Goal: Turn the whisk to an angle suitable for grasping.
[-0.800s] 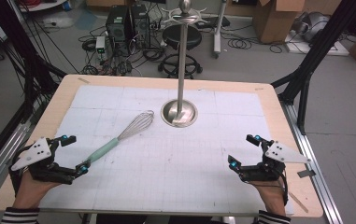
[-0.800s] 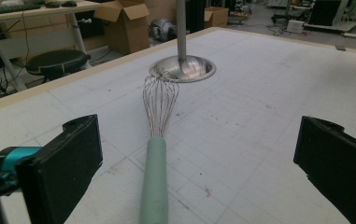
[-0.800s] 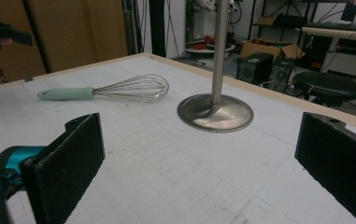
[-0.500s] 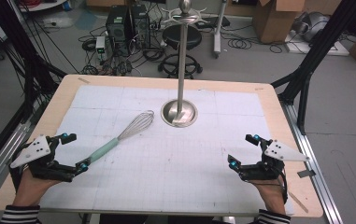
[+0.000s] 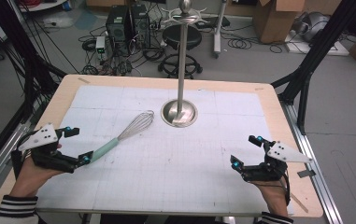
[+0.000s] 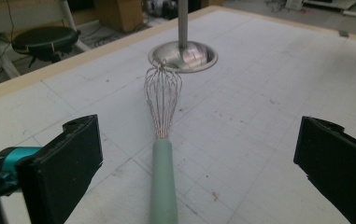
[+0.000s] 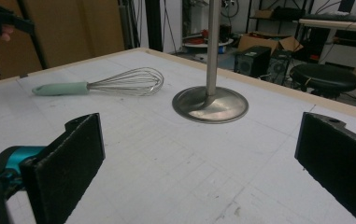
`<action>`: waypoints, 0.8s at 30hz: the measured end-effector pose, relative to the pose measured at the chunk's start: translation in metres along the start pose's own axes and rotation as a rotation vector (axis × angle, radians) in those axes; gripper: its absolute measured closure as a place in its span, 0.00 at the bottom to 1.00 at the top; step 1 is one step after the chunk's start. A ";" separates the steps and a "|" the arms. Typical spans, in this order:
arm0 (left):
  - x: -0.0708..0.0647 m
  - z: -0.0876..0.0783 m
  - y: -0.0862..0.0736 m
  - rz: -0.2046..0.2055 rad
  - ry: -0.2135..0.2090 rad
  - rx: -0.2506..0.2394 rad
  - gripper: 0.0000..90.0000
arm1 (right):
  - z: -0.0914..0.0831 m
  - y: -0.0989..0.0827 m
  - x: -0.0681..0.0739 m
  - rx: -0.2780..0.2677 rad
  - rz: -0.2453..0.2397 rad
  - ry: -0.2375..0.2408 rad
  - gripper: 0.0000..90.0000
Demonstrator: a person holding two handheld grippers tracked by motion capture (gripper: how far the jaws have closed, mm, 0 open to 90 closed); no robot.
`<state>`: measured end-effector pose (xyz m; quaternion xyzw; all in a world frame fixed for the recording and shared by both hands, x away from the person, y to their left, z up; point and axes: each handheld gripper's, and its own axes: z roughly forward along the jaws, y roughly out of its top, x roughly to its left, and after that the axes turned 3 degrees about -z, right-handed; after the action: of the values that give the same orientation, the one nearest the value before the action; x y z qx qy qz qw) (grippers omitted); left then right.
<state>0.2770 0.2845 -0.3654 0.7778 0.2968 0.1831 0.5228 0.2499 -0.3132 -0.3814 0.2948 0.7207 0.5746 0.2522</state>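
A whisk [image 5: 119, 138] with a mint-green handle and wire head lies on the white mat, left of centre, its head pointing toward a steel stand [image 5: 179, 113]. My left gripper [image 5: 80, 145] is open at the handle's near end. In the left gripper view the handle [image 6: 161, 182] runs up between the two wide-apart jaws of the left gripper [image 6: 199, 158]. My right gripper [image 5: 246, 150] is open above the mat at the front right, holding nothing. The right gripper view has the whisk [image 7: 101, 85] and the stand's base [image 7: 210, 105] well ahead of the right gripper [image 7: 199, 154].
The stand's tall pole [image 5: 181, 56] rises from a round base at the mat's middle back and carries hooks at its top. The wooden table edge [image 5: 302, 154] frames the mat. Black frame posts, cables, a stool and boxes stand on the floor beyond.
My left gripper has edged forward, so the whisk's handle end now lies between its jaws. The right gripper has hardly moved.
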 end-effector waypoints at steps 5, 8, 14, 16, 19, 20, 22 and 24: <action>0.006 0.013 0.013 0.019 0.017 0.088 0.02 | 0.000 0.002 0.001 -0.002 -0.001 0.006 0.00; 0.010 0.020 0.017 0.020 0.016 0.134 0.02 | 0.000 0.003 0.002 -0.002 -0.006 0.012 0.00; 0.016 0.031 0.022 0.020 0.008 0.202 0.02 | -0.001 0.005 0.001 -0.005 -0.010 0.015 0.00; 0.018 0.040 0.022 0.024 -0.012 0.245 0.02 | 0.000 0.005 0.001 -0.007 -0.011 0.017 0.00; 0.020 0.046 0.021 0.019 -0.016 0.276 0.02 | 0.000 0.005 0.001 -0.006 -0.012 0.017 0.00; 0.022 0.052 0.019 0.018 -0.019 0.299 0.02 | 0.001 0.006 0.002 -0.002 -0.013 0.022 0.00; 0.024 0.056 0.018 0.015 -0.017 0.317 0.02 | 0.002 0.006 0.001 -0.004 -0.021 0.027 0.00; 0.026 0.061 0.016 0.010 -0.016 0.345 0.02 | 0.003 0.005 0.002 0.005 -0.020 0.032 0.00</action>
<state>0.3370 0.2537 -0.3753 0.8589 0.3158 0.1260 0.3829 0.2513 -0.3093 -0.3767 0.2788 0.7289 0.5750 0.2456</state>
